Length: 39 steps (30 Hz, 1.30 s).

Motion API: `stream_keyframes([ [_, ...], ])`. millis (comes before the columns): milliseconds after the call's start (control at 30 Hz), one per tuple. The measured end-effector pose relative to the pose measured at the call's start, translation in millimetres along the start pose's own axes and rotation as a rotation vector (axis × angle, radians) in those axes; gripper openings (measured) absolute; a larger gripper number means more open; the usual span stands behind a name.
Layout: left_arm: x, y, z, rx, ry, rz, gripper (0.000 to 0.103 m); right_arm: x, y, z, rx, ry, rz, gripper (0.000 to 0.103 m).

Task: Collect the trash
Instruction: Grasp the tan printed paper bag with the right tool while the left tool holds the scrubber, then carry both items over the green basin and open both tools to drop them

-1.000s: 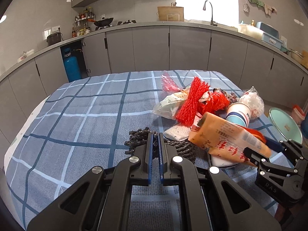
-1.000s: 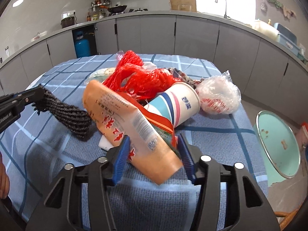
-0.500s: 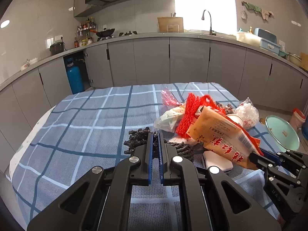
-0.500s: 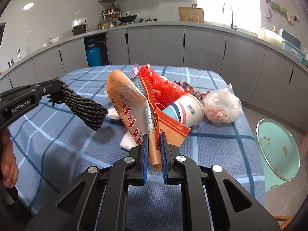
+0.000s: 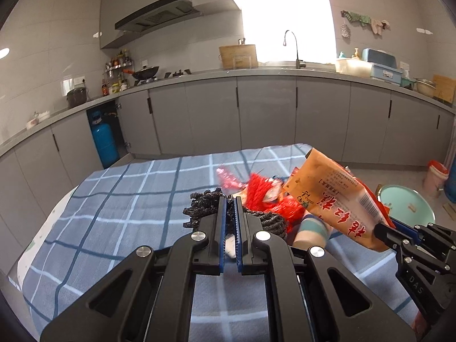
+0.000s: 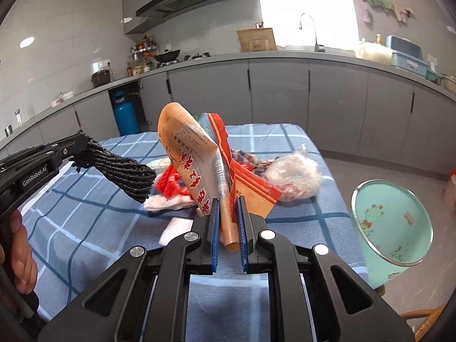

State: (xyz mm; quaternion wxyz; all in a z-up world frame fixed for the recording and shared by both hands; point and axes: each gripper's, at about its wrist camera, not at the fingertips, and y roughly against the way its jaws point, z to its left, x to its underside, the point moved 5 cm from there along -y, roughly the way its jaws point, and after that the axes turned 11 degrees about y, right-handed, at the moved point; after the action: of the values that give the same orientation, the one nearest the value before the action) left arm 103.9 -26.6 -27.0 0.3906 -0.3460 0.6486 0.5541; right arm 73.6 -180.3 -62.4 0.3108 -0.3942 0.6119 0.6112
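My left gripper [image 5: 229,201] is shut on a black knitted bundle [image 5: 199,208], held just above the blue check tablecloth [image 5: 114,199]. In the right wrist view that gripper [image 6: 72,145] comes in from the left with the bundle [image 6: 125,171] hanging from it. My right gripper [image 6: 228,203] is shut on the lower end of an orange snack packet [image 6: 185,156], which stands nearly upright. A red-striped packet [image 6: 248,182] leans against it. In the left wrist view the right gripper [image 5: 390,229] holds the packet [image 5: 336,196] at the right.
Red mesh netting [image 5: 268,199], a striped paper cup [image 5: 310,230], a white plastic bag [image 6: 293,176] and white tissue [image 6: 168,202] lie on the cloth. A teal basin [image 6: 390,222] sits off the table's right side. A person's hand [image 6: 20,245] shows at the left edge.
The right gripper's jaws closed on the orange packet and lifted it off the pile, tilting it upright. The left gripper rose with the black bundle, so the table looks lower in both views.
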Motion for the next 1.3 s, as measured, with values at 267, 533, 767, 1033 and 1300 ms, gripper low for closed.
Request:
stream_keyframes([
  [267,-16.4,-6.8,-66.5,0.099,-0.064,-0.035,0.006,3.4,10.7,-51.1,0.083,-0.067,-0.021,0.013],
  [533,-19.1,-15.7,-133.2,0.196,-0.118,-0.044,0.006,19.0,21.5,-106.0,0.183,-0.134,-0.017,0.013],
  [767,-13.1,-28.6,-191.1,0.260,-0.149,-0.044,0.006,40.7,27.8,-160.7,0.300,-0.206,0.010,0.013],
  [1033,0.4,-53.1,-253.9,0.347,-0.172,-0.005,0.006,67.5,20.4,-216.9,0.399,-0.269,0.064,0.014],
  [1300,22.5,-79.7,-304.5,0.408,-0.217,0.048,0.006,95.4,6.1,-255.7,0.440,-0.319,0.113,0.015],
])
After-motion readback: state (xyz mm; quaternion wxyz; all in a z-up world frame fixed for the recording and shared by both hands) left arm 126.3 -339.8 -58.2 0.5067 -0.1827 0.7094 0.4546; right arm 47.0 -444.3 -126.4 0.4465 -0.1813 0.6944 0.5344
